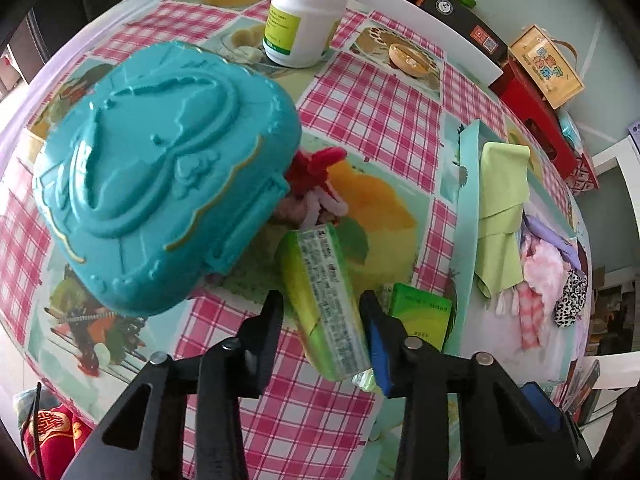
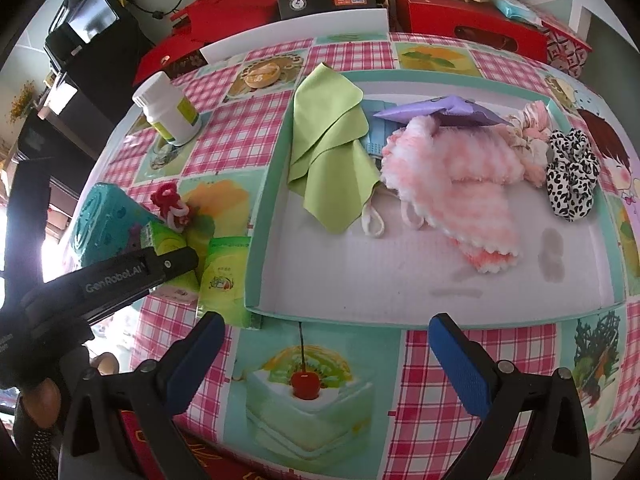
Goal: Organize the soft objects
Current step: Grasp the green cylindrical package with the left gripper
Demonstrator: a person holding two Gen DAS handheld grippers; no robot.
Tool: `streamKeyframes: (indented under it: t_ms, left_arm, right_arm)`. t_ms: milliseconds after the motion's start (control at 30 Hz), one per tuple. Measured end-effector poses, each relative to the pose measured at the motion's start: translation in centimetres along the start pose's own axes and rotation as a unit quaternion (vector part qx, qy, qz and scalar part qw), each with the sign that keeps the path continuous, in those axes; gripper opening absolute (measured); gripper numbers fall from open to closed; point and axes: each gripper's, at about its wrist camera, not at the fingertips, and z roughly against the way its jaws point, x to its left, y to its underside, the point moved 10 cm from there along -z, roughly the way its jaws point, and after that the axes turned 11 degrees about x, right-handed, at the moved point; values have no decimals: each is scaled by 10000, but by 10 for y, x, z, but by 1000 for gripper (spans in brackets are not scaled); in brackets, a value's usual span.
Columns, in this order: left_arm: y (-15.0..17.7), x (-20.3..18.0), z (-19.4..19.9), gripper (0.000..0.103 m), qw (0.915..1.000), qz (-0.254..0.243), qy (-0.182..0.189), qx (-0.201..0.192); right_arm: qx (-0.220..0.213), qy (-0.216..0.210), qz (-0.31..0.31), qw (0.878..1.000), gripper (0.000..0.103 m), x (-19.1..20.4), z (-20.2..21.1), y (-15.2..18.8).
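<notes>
While closing on the green tissue pack (image 1: 325,304), left gripper (image 1: 322,312) angled steeply down at the bench (image 1: 372,112).
Fingers (image 1: 267,322) narrowed around the pack, pads at or just off its two long sides; firm contact cannot be told. Pack tilted, lying just beside a teal plastic case (image 1: 160,176), with a red-and-white fuzzy toy (image 1: 320,184) between the two and a second green pack (image 1: 422,314) just to its right. Right gripper (image 2: 324,360) hovering over the cake print near the front wall of the teal tray (image 2: 440,316), fingers wide apart, nothing between. Already in the tray: green cloth (image 2: 332,152), pink fluffy towel (image 2: 460,176), purple piece (image 2: 436,114), leopard scrunchie (image 2: 570,176). White pill bottle (image 1: 306,16) upright, well apart at the far side.
</notes>
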Motion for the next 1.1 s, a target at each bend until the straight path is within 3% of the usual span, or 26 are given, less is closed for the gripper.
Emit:
streamKeyframes:
  t_ms: [267,433,633,1100]
  left_arm:
    - [3,7,0,26,10000,23,-47,44]
    - [10,8,3,25,9999,-53,-82,111]
    - [22,13,13,25,9997,-158,122,159]
    - [40,43,42,24,9990,-122,437,64]
  right_arm:
    - [-5,45,38,10000,103,1,-1,-1]
    - [-4,53,59,10000,102,2,-2,-1]
    - [33,101,155,9998,101,8,-2,2]
    - [119,231,644,9976,97,53,-7,6]
